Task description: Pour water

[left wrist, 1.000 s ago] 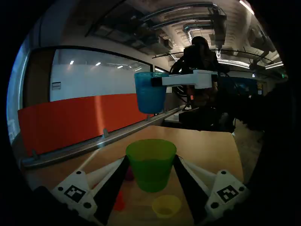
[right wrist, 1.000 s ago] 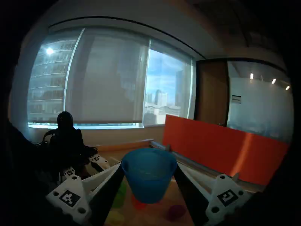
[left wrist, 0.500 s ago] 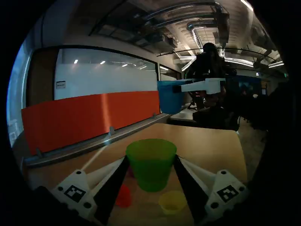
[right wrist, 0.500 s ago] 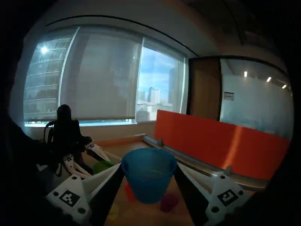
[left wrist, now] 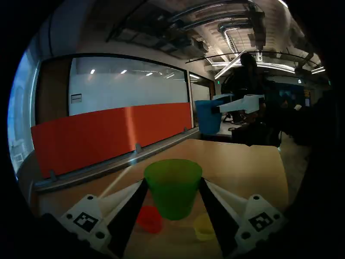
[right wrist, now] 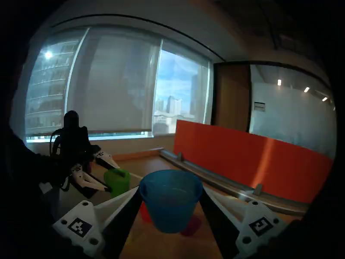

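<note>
Upright green cup (left wrist: pixel 173 194) pinched in left gripper (left wrist: pixel 173 184).

The green cup (left wrist: pixel 173 196), pressed between the fingers (left wrist: pixel 110 201) of the left gripper (left wrist: pixel 173 184), looks like smooth, slightly translucent plastic. Those fingers are matt white plastic with black inner faces. Under the gripper, the desk (left wrist: pixel 246 166) reads as pale wood with a soft sheen, and the red cup (left wrist: pixel 148 218) and yellow cup (left wrist: pixel 203 225) on it look like smooth plastic. Ahead and left, the orange panel (left wrist: pixel 108 129) is matt, edged by a dull metal rail (left wrist: pixel 129 158). The blue cup (right wrist: pixel 170 203) clamped in the right gripper (right wrist: pixel 170 192) is translucent plastic too.
</note>
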Demonstrator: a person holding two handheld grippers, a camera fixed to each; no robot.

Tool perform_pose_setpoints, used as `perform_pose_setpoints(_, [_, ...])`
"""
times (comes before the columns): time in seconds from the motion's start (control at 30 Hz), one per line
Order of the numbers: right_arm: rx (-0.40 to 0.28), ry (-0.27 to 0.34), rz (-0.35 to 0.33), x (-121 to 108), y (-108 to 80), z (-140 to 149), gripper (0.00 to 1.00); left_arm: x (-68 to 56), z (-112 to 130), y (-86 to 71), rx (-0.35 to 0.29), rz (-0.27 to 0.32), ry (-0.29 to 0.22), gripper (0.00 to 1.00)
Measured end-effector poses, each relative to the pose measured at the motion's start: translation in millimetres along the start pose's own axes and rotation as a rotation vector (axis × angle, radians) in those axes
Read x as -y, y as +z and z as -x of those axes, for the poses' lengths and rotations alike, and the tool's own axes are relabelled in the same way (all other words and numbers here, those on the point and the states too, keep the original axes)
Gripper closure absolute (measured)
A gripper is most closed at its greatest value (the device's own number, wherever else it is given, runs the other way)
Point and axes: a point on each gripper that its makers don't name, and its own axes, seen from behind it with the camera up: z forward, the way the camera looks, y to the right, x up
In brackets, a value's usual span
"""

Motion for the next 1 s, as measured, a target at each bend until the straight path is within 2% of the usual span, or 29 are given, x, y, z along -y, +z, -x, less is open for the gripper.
perform_pose_setpoints(0.37, [0.067,0.015,-0.018,1,9.6,32,0.09,5.3,25,-4.1,0.065,-0.012,-0.005,0.15])
perform_pose_setpoints(0.6, [0.130,0.023,-0.021,-3,14.2,62,0.09,6.0,45,-2.2,0.126,-0.016,0.005,0.15])
perform_pose_setpoints(1.0, [0.196,0.052,-0.038,-6,18.3,95,0.09,10.8,84,2.1,0.241,-0.014,-0.017,0.15])
